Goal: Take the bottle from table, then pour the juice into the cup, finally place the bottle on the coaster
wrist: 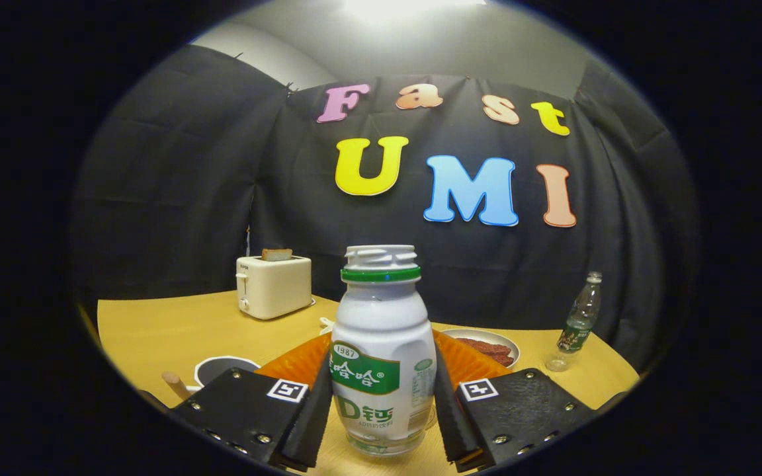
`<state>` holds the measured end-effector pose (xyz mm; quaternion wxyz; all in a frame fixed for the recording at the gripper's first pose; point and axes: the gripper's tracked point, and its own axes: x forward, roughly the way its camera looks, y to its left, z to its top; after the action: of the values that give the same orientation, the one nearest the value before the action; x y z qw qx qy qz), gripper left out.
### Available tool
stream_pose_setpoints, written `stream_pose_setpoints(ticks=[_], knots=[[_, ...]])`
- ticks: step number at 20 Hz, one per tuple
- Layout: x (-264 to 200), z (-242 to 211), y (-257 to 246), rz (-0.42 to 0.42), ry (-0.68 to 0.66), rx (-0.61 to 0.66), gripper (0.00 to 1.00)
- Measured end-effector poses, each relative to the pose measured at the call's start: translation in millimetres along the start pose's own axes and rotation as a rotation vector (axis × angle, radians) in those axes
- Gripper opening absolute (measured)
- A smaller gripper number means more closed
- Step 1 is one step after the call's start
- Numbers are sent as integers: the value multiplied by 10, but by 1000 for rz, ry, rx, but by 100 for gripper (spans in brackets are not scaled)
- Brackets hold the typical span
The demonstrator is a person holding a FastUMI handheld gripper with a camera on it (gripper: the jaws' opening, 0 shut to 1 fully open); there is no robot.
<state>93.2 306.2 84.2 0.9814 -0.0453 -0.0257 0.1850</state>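
A: What is seen nearest the camera?

B: The claw [381,403] is seen with its two black padded fingers [311,413] closed against the sides of a white plastic bottle with a green neck ring and green label [381,350]. The bottle is held upright between the fingers, so the claw is pinching it. The bottle's base appears to be on or very close to the pale wooden table [169,330]; which of the two cannot be told.

A: And just behind the bottle?

B: A ribbed orange round coaster [295,362] is spread behind it, partly hidden by the bottle and the fingers. Beside the coaster, to the left, a dark cup with a white rim [221,369] is found, with a wooden handle [174,383] sticking out next to it.

A: Farther back?

B: A shallow white dish holding reddish food [490,345] is set beyond the right side of the coaster. A clear plastic water bottle with a green label [577,324] stands upright further right, well apart from the dish. At the far left of the table, a cream toaster [274,285] is placed, with a slice of bread [276,254] sticking out of its top.
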Motion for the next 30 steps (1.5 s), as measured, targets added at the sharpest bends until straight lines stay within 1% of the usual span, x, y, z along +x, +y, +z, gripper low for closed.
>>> stream_pose_setpoints(ticks=[10,14,17,25,30], knots=[[292,2,-110,-17,-47,17,69],[465,-148,-169,-32,-22,59,69],[566,-234,-220,-38,-6,62,69],[712,-385,-332,-51,1,77,69],[777,-488,-328,-39,9,91,69]])
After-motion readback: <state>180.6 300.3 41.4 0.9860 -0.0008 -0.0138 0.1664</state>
